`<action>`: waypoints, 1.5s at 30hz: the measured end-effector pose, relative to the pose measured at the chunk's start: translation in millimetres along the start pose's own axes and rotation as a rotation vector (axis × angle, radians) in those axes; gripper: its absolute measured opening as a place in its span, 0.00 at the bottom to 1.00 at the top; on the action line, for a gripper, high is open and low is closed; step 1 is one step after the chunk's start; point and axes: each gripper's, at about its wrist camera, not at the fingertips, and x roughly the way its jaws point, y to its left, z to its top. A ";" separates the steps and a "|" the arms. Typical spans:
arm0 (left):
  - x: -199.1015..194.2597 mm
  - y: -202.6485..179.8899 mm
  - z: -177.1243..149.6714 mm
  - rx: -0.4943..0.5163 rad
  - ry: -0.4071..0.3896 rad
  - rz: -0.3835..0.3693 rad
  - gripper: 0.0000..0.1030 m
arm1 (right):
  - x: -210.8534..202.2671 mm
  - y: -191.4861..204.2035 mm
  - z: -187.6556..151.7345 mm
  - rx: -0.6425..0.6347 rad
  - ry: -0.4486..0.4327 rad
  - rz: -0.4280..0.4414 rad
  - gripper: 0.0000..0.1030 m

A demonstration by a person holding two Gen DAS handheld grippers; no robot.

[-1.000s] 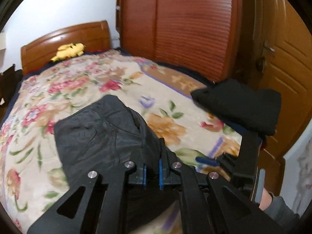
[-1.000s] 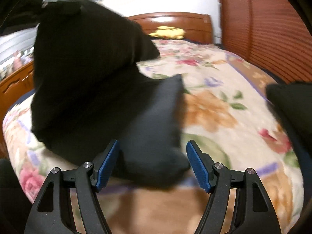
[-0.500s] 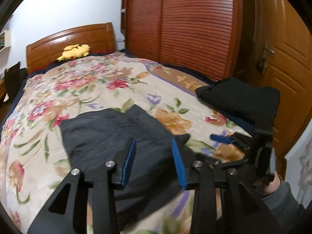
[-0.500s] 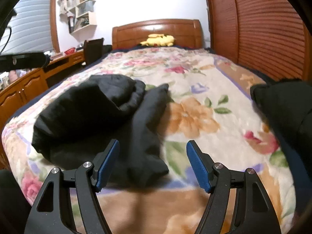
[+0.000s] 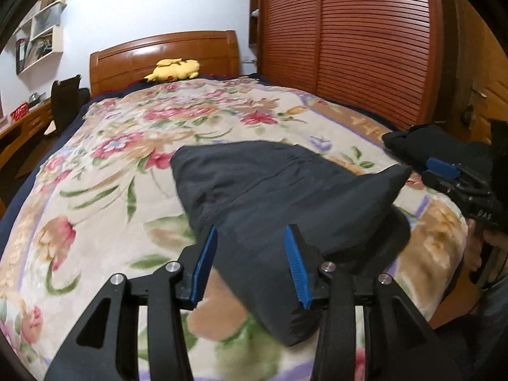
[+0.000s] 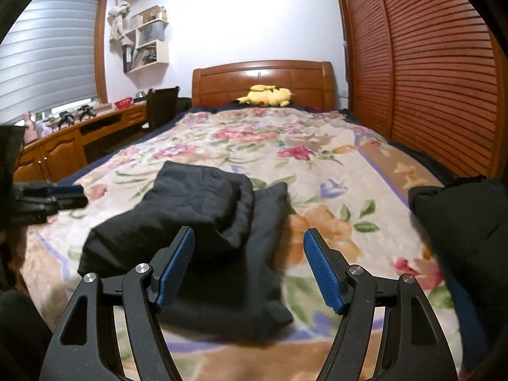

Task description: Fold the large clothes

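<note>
We hold the left claw (image 5: pixel 250 262) with its blue pads partly apart, the jaws having just been opening; the dark folded garment (image 5: pixel 279 197) lies on the floral bedspread (image 5: pixel 95 190) and passes between the pads, but they do not press on it. Our right claw (image 6: pixel 249 270) stands wide apart above the near end of the same garment (image 6: pixel 197 219), gripping nothing. A second dark bundle (image 6: pixel 463 222) sits at the bed's right edge, well apart from the folded piece, and a yellow plush toy (image 6: pixel 266 95) lies by the headboard (image 6: pixel 263 76).
</note>
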 end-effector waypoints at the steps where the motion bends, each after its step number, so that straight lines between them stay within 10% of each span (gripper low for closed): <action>1: 1.7 4.4 -3.7 -0.009 0.003 -0.001 0.41 | 1.7 2.8 0.4 -0.004 0.001 0.002 0.71; 33: 22.6 46.0 -71.5 -0.100 0.022 0.038 0.41 | 73.0 36.4 -18.1 -0.002 0.152 0.106 0.71; 45: 24.9 44.9 -75.1 -0.088 0.022 0.049 0.41 | 68.1 53.6 -24.7 -0.101 0.151 0.165 0.17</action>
